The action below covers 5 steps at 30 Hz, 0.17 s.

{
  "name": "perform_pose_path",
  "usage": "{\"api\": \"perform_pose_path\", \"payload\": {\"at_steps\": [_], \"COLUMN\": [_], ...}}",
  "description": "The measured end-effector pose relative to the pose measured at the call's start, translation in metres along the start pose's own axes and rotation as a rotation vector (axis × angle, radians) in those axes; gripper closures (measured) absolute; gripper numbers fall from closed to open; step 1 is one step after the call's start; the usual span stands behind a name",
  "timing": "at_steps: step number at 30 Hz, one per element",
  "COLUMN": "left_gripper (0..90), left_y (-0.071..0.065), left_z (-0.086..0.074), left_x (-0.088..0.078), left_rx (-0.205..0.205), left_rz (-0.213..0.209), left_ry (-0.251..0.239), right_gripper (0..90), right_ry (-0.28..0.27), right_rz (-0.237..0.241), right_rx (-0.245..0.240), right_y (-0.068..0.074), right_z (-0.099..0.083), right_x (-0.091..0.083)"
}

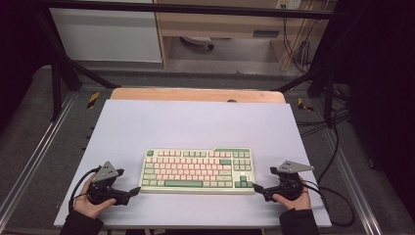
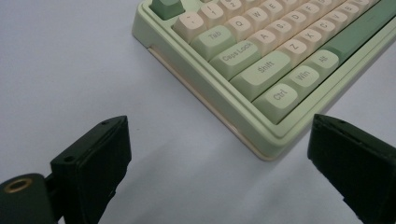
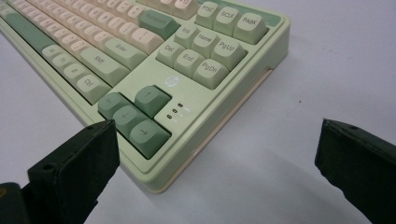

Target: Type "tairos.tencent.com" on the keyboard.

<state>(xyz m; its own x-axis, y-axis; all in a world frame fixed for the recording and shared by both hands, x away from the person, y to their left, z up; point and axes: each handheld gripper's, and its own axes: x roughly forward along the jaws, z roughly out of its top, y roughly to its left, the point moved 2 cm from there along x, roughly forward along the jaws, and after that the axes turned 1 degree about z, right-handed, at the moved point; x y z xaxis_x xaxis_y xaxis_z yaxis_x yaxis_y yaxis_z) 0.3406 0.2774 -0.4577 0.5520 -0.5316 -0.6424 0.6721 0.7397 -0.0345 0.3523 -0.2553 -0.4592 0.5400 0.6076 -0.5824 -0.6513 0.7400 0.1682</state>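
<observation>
A pale green keyboard (image 1: 197, 171) with pink and green keys lies flat near the front middle of the white table (image 1: 195, 122). My left gripper (image 1: 133, 192) sits just off the keyboard's front left corner (image 2: 268, 151), jaws wide open on either side of that corner, not touching it. My right gripper (image 1: 255, 188) sits at the front right corner (image 3: 156, 184), also open, with the arrow keys (image 3: 135, 119) between and beyond its jaws. A hand holds each gripper from below.
A wooden strip (image 1: 195, 94) borders the table's far edge. Black frame posts (image 1: 56, 83) and cables (image 1: 337, 147) stand off the table's sides. Cupboards (image 1: 107, 34) are beyond, on the floor.
</observation>
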Motion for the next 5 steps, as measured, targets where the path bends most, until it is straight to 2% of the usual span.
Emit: {"api": "perform_pose_path", "payload": {"at_steps": [5], "left_gripper": [6.1], "left_y": [0.0003], "left_z": [-0.0004], "left_x": [-0.0008], "left_rx": [0.0], "left_rz": [-0.001], "left_ry": [-0.002], "right_gripper": [0.5], "right_ry": [0.013], "right_rz": [0.002], "right_rx": [-0.001], "right_y": [0.0], "right_z": [-0.0004], "right_x": [0.0006]}}
